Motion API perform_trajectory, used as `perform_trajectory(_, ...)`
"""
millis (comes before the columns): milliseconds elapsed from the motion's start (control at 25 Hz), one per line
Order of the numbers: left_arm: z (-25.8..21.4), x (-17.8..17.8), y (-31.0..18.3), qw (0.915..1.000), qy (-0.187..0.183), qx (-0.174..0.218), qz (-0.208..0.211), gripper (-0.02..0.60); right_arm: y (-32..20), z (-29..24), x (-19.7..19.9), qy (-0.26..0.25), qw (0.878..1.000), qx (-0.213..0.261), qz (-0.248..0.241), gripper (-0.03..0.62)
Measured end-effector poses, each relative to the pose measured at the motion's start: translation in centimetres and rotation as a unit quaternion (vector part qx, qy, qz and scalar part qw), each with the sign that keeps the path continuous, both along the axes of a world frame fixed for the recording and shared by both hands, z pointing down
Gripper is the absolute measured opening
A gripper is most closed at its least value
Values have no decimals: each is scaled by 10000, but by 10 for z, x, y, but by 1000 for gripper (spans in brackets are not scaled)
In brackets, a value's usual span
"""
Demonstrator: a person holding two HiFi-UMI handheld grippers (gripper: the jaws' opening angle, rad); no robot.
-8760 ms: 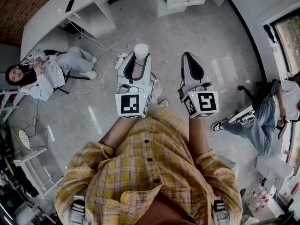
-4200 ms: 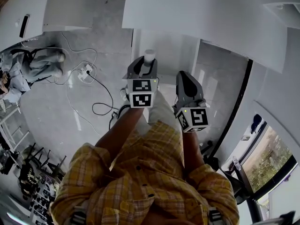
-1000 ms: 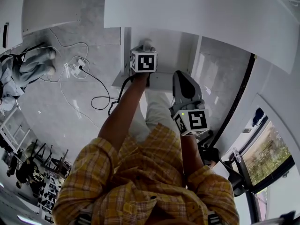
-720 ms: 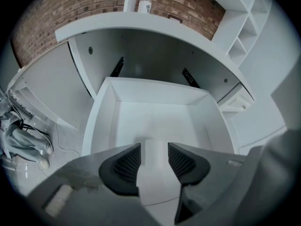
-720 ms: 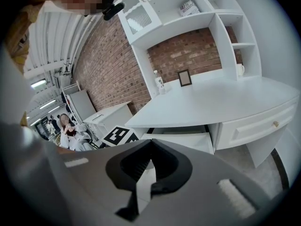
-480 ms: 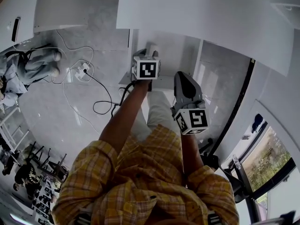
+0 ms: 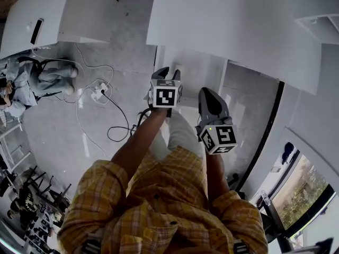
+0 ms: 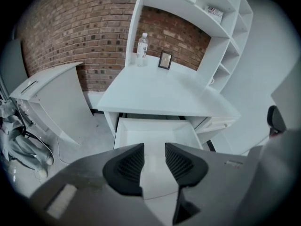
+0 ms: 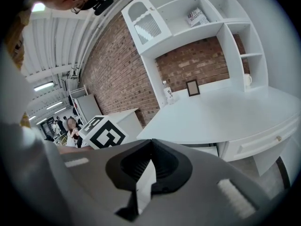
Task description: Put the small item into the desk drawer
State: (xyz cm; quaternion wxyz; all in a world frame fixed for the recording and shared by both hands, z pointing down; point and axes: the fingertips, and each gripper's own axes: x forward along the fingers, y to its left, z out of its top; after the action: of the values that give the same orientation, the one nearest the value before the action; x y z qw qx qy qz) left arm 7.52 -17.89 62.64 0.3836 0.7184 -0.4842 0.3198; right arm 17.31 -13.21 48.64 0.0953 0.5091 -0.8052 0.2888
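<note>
My left gripper [image 8: 154, 149] hangs over the open desk drawer [image 8: 123, 132], and its jaws are closing with nothing between them. Only the drawer's bare white floor shows through the gap. The small white item is not visible in any view. In the head view the left gripper [image 7: 167, 73] points at the drawer [image 7: 196, 67] under the white desk [image 7: 233, 20]. My right gripper [image 7: 211, 97] is held beside it, a little nearer to me, short of the drawer. Its jaws [image 9: 152, 142] are shut and empty.
A water bottle [image 8: 142, 46] and a small picture frame [image 8: 164, 60] stand at the back of the desk top [image 8: 160, 91], under white shelves [image 8: 221, 36]. A second, closed drawer [image 9: 263, 142] sits to the right. Cables and a power strip [image 7: 100, 93] lie on the floor, and a person [image 7: 32, 83] sits at the left.
The left gripper has drawn back from the drawer towards me. The white item that stood up between its jaws is gone from them.
</note>
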Motion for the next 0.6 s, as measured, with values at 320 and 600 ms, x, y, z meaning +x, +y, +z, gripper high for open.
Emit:
perform_trajectory(320,-63,-2,1,9985,165,519,-12,84,5,-37,-2,94,9995,303,87,-2)
perform_trajectory(600,-111,-11,4,9946,183,1024,-37,3,6,-69,-6,147,9978,606,209,-2)
